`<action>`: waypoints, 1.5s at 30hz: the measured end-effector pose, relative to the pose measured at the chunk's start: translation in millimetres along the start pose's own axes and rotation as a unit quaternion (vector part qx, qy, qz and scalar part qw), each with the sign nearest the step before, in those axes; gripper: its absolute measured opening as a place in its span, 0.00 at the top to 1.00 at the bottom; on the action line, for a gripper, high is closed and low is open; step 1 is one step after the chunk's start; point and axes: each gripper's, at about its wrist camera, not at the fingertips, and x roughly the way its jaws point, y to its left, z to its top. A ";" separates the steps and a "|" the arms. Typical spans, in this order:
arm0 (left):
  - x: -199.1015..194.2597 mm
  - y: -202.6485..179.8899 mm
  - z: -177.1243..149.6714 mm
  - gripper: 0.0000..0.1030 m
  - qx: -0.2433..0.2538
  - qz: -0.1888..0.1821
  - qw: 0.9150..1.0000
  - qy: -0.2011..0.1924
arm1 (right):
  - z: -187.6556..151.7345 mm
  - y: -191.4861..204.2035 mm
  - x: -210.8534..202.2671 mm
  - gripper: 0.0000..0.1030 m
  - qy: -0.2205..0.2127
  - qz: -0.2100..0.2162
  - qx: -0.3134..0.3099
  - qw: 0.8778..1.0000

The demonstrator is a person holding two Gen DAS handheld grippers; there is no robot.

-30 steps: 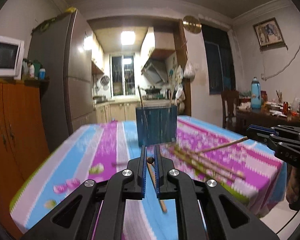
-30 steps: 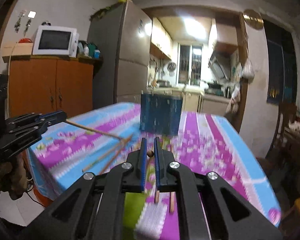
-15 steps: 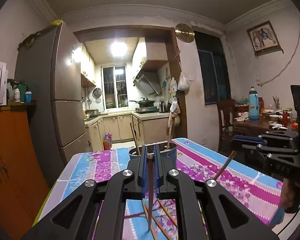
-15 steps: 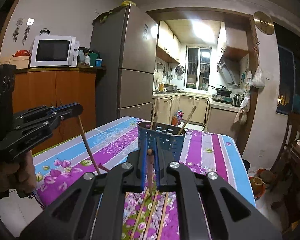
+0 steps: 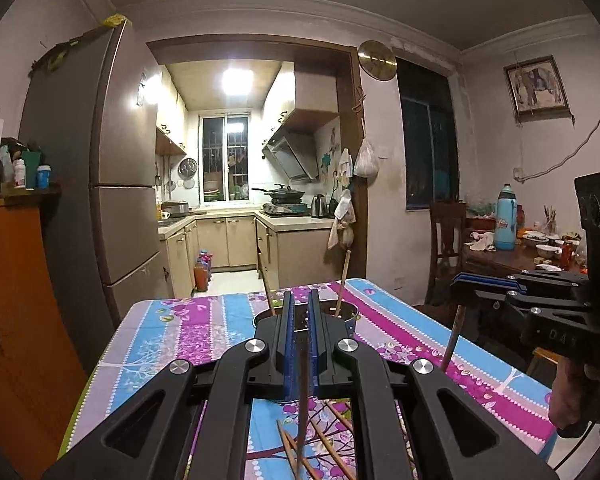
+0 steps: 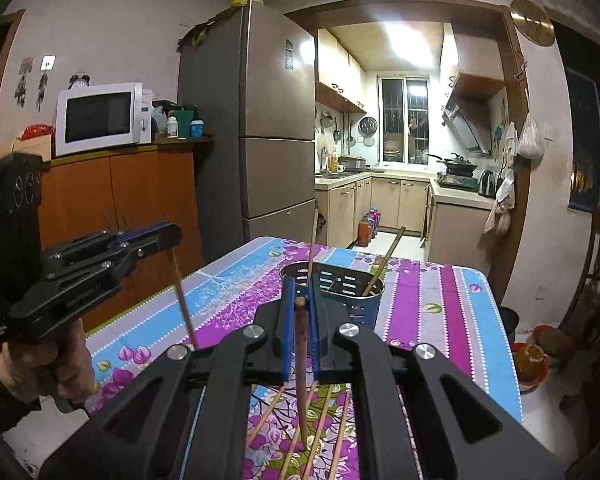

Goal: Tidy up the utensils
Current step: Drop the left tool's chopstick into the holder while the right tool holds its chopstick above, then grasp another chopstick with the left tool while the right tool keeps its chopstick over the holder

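While both tongs rose off the surface [image 5: 168, 332], the view went from level with the holder [image 6: 352, 284] to looking down at its rim. Left tongs [image 5: 299, 312] were clamped shut on one chopstick [image 5: 302, 396], hanging tip-down; right tongs [image 6: 300, 304] were shut on another chopstick [image 6: 301, 360], also tip-down. Holder sat just beyond both, mid-surface, two sticks already leaning in it. Loose sticks [image 6: 324, 436] lay on the near cloth under the tongs. Lift looked finished; likely next was dropping both into the holder.
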 end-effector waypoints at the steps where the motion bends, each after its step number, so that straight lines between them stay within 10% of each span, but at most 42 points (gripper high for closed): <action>1: 1.4 2.4 1.5 0.92 -0.003 -0.002 1.000 0.001 | 3.0 -1.5 -0.5 0.95 0.001 0.001 0.002 1.000; 27: 47.6 -12.1 -49.9 0.84 0.026 -0.056 0.989 0.137 | 20.4 -31.9 -36.5 0.95 -0.047 0.018 0.030 0.998; 38: 80.0 -50.4 -64.4 0.68 0.012 -0.121 0.966 0.229 | 10.7 -59.5 -53.7 0.95 -0.059 0.012 0.058 0.997; 45: -8.6 -30.6 -108.1 0.52 0.019 -0.028 0.991 0.131 | -4.8 -58.4 -78.3 0.95 -0.079 0.020 0.054 0.995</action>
